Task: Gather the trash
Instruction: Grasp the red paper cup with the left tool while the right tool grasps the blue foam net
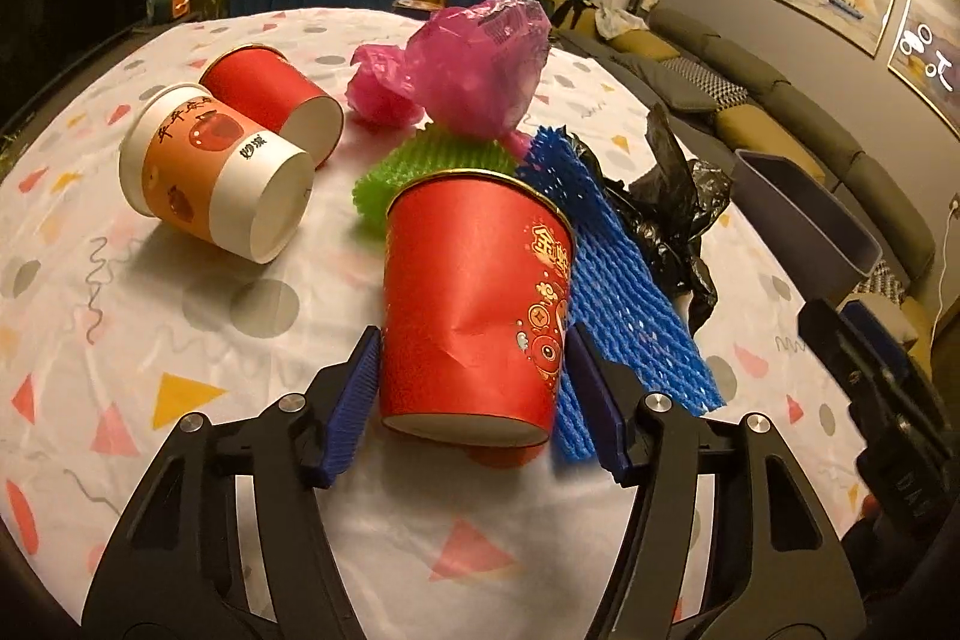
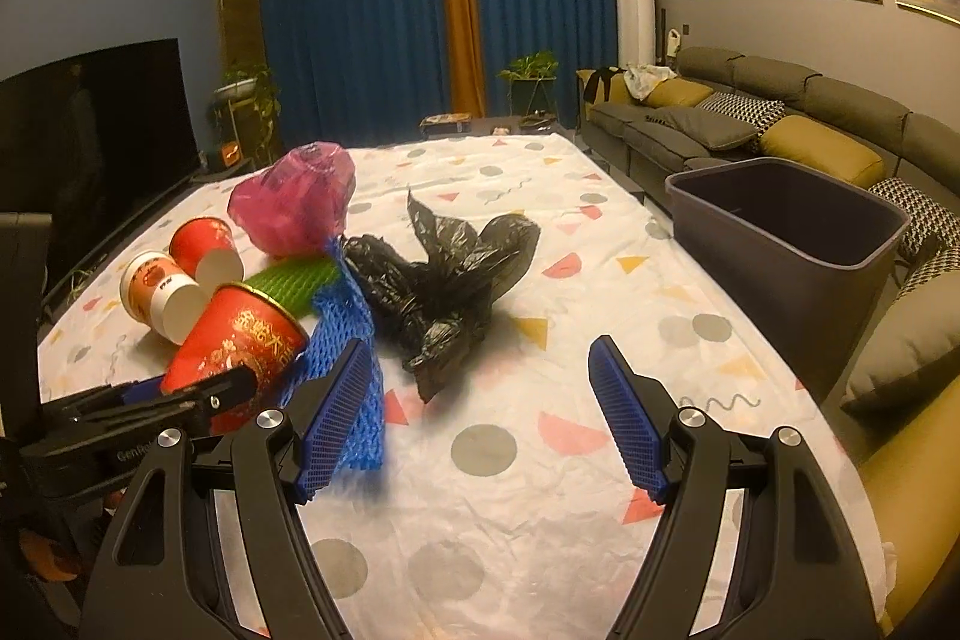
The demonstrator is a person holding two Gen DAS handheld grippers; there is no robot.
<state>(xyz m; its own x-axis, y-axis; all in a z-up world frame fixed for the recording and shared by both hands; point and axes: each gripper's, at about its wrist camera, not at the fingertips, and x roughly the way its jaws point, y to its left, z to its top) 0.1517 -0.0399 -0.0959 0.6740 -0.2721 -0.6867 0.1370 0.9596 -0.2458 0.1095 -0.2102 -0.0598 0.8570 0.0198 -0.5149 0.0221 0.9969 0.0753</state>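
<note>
Left gripper [image 1: 474,376] clamps red cup [image 1: 474,304], dented
Right gripper [image 2: 480,400] spread wide, holding nothing; black bag [image 2: 444,280] ahead; bin [image 2: 780,244] right

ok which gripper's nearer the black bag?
Right. The right gripper hovers open just short of the black bag; the left gripper sits farther left, fingers around the red cup.

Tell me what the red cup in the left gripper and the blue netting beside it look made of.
Red cup: probably paper, matte, with a crease dented into its wall. Blue netting: looks like soft foam mesh, going by its puffy woven strands.
</note>
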